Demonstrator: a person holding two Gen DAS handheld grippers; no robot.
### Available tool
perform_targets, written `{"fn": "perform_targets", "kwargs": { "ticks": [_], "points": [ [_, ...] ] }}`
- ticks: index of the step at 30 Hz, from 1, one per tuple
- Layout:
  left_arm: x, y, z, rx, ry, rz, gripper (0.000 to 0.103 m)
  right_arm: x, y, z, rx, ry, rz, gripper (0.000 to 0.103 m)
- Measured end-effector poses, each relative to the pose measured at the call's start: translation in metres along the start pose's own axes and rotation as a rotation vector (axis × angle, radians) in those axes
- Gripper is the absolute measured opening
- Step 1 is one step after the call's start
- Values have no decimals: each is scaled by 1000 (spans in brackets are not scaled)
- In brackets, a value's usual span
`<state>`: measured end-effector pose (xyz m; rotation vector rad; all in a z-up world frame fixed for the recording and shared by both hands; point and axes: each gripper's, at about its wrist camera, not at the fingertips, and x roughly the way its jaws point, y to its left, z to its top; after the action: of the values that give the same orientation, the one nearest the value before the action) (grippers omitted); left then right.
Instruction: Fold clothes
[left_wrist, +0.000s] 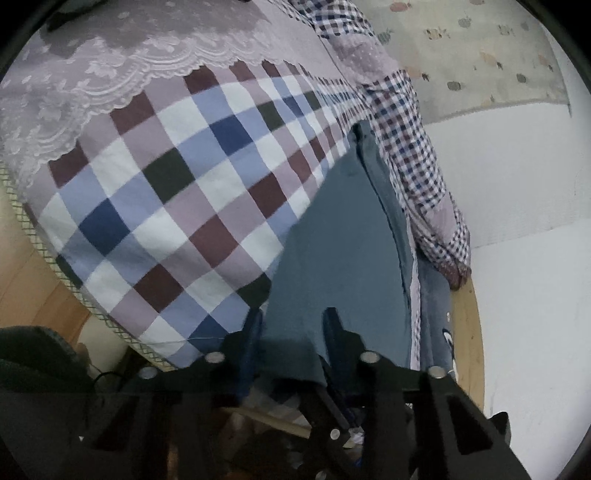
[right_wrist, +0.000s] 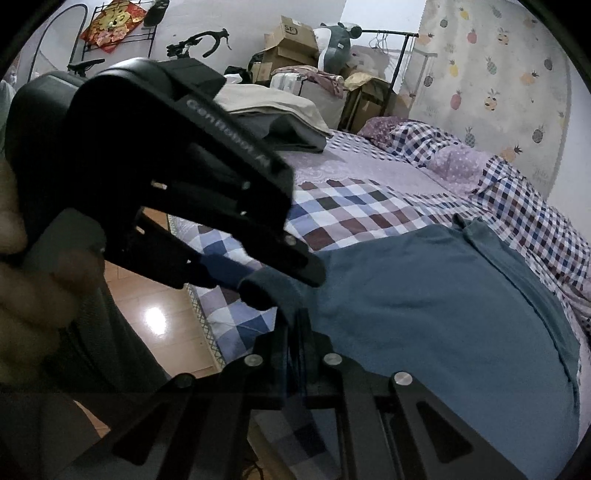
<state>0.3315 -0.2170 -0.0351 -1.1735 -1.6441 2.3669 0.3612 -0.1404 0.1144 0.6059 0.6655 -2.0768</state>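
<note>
At the left of the right wrist view, a hand (right_wrist: 22, 288) holds the left tool (right_wrist: 258, 284), whose blue-padded fingers (right_wrist: 221, 269) are clamped on a corner of the teal garment (right_wrist: 424, 306). Beside it the right tool (right_wrist: 297, 332) has its fingers pressed together on the same near edge. The garment lies spread on the checked bedsheet (right_wrist: 351, 206), its long axis running away from both tools toward the pillows (right_wrist: 424, 140). In the left wrist view the left tool (left_wrist: 291, 332) straddles the teal garment's (left_wrist: 332, 240) hem, the cloth stretching straight ahead
</note>
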Motion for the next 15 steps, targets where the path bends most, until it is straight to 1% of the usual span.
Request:
{"fn": "perform_targets", "kwargs": {
  "ticks": [2, 7, 10, 13, 15],
  "points": [
    [0, 0, 0, -2, 2, 2, 21, 0, 1, 0, -4, -3, -4, 3],
    [7, 3, 1, -15, 30, 37, 20, 1, 2, -1, -19, -2, -10, 3],
    [10, 4, 1, -28, 42, 25, 20, 0, 3, -2, -22, -2, -14, 3],
    [12, 0, 0, -18, 43, 16, 20, -1, 3, -1, -25, -6, -18, 3],
    [13, -2, -1, 8, 36, 32, 19, -1, 2, -1, -27, -6, -19, 3]
  ]
}}
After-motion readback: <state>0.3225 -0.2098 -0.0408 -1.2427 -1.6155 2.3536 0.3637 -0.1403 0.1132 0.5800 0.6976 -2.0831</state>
